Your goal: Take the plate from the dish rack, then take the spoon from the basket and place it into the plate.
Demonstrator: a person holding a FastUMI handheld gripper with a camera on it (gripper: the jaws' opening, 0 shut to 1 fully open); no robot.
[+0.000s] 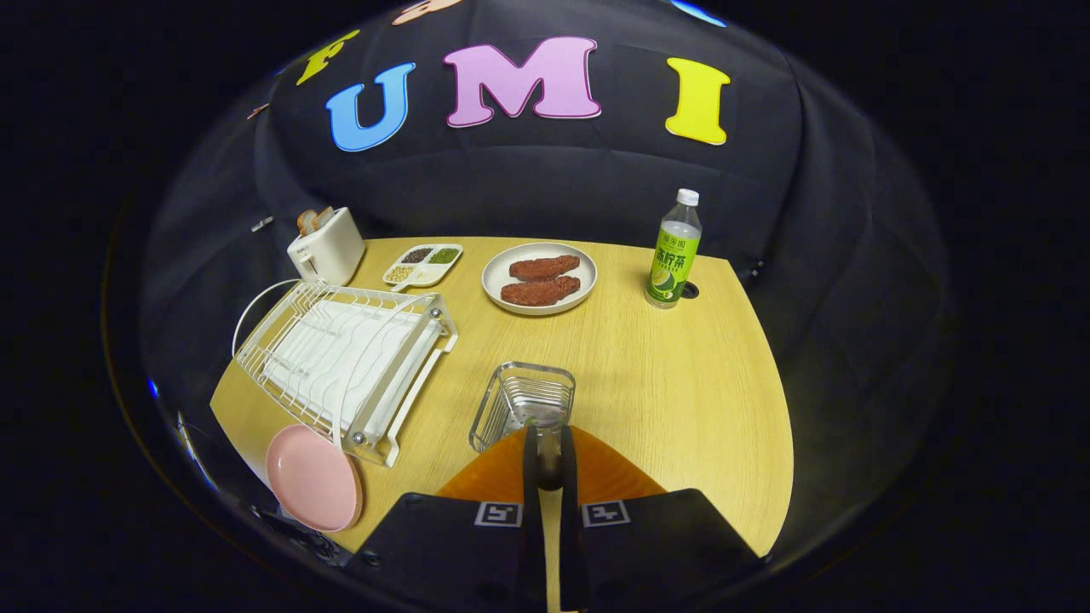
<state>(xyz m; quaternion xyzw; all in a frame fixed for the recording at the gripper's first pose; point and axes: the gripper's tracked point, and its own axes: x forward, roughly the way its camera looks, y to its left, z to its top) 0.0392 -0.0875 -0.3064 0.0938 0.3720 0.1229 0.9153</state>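
Standing in the near corner of the dish rack [345, 362], left of the basket [522, 407]: a pink plate [312, 477]. Behind the rack, a toaster [326, 247]; beyond the basket, a snack tray [422, 265], a meat plate [539, 277] and a bottle [674, 251]. Nearest the basket, the gripper [549, 464], clenched on an orange plate [613, 472], the fingers [530, 460] nearly touching. Spoon too hard to make out.
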